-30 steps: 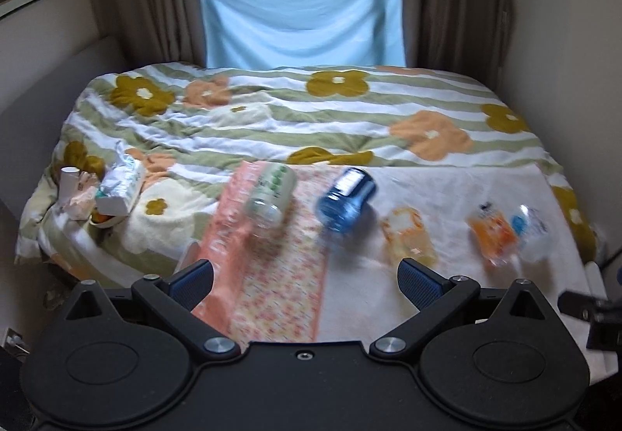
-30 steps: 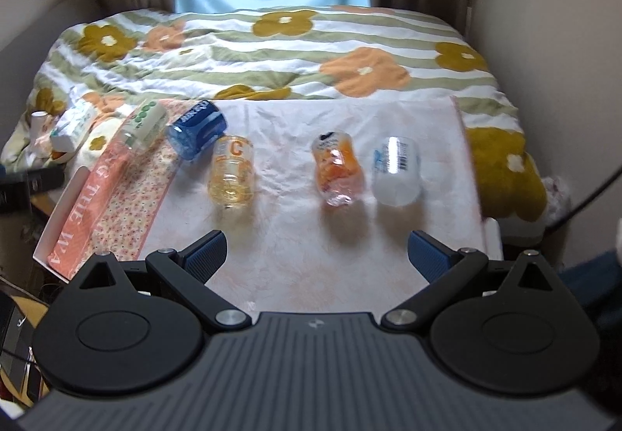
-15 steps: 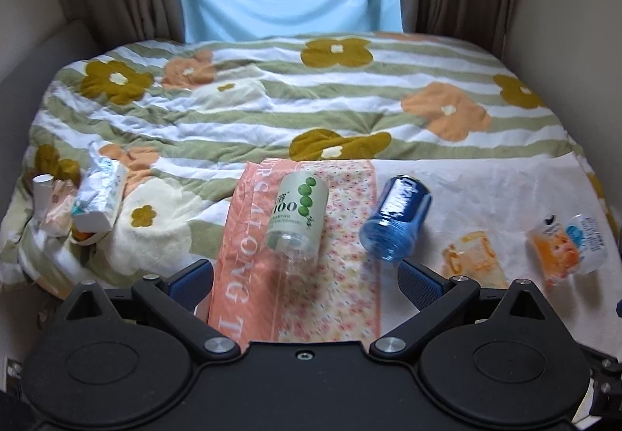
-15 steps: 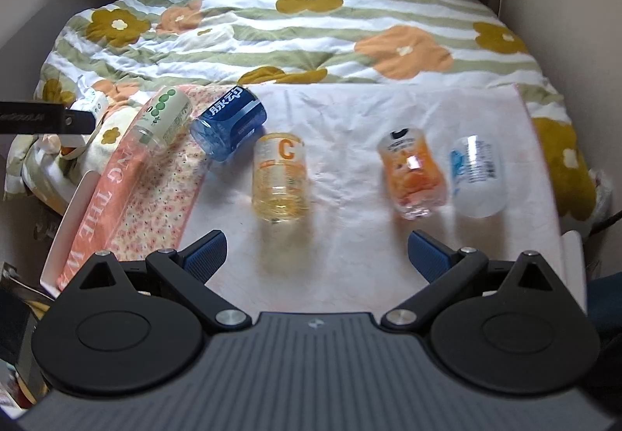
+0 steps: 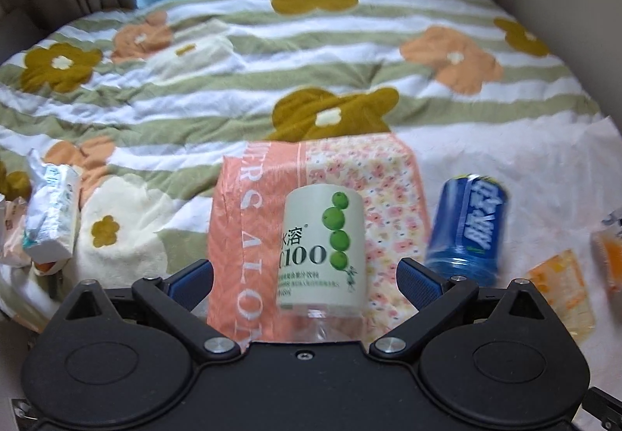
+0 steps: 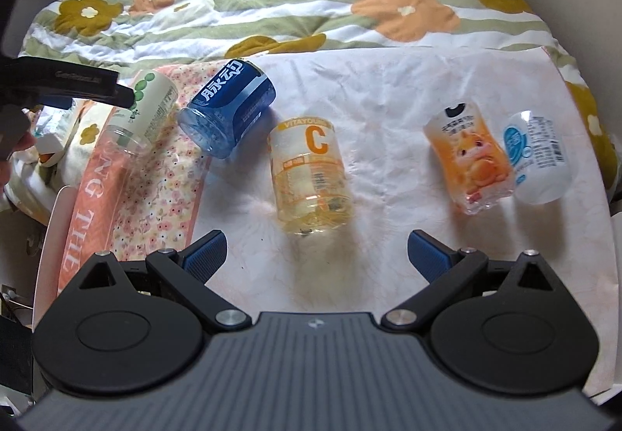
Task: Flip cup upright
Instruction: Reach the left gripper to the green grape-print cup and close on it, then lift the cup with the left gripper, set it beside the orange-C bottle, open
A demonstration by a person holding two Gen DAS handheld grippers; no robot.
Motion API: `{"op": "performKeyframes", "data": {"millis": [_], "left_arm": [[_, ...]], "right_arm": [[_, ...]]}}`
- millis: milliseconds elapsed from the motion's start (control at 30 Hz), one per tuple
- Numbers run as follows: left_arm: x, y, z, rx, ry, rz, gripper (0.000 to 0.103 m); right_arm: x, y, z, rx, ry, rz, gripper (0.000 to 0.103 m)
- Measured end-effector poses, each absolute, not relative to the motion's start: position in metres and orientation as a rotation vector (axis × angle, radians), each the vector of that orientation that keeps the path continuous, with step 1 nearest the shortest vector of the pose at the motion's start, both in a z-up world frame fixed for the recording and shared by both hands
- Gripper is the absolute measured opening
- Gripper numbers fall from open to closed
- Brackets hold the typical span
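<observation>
Several cut-bottle cups lie on their sides on the bed. A pale green-label cup point(image 5: 322, 252) lies between my left gripper's point(image 5: 305, 275) open fingers; it also shows in the right wrist view point(image 6: 149, 112). A blue cup point(image 5: 468, 229) lies to its right, seen too in the right wrist view point(image 6: 229, 108). A yellow "C" cup point(image 6: 311, 174) lies just ahead of my open, empty right gripper point(image 6: 317, 252). An orange cup point(image 6: 468, 159) and a white-blue cup point(image 6: 538, 159) lie at the right.
A pink floral cloth point(image 5: 241, 236) lies under the green-label cup, beside a white cloth point(image 6: 388, 89) on the flowered quilt point(image 5: 272, 54). A tissue pack point(image 5: 50, 221) sits at the left edge. The left gripper's body point(image 6: 58, 89) shows in the right wrist view.
My left gripper has moved forward and down until the green-label cup lies between its fingers. My right gripper has moved closer to the yellow cup. Both stay open.
</observation>
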State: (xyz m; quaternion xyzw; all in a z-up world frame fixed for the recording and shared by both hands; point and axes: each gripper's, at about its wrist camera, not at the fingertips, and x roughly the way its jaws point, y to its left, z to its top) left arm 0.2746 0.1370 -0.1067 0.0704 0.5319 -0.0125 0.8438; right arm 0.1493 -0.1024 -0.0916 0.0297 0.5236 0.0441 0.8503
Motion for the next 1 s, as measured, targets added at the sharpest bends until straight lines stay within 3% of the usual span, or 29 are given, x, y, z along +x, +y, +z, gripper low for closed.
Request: {"op": "performKeyframes", "data": {"millis": [333, 433, 500, 1000], "left_arm": [[0.306, 0.143, -0.145, 0.166, 1.228, -0.092, 0.090], [0.309, 0.139, -0.151, 0.165, 1.249, -0.121, 0.080], [0.310, 0.139, -0.154, 0.149, 1.262, -0.141, 0.067], [0.301, 0.136, -0.150, 0.136, 1.250, -0.182, 0.065]], "right_arm": [[0.160, -0.096, -0.105, 0.084, 1.142, 0.028, 0.103], [0.161, -0.096, -0.108, 0.090, 1.153, 0.011, 0.103], [0.161, -0.097, -0.109, 0.090, 1.159, 0.002, 0.103], [0.158, -0.102, -0.104, 0.091, 1.147, -0.027, 0.103]]}}
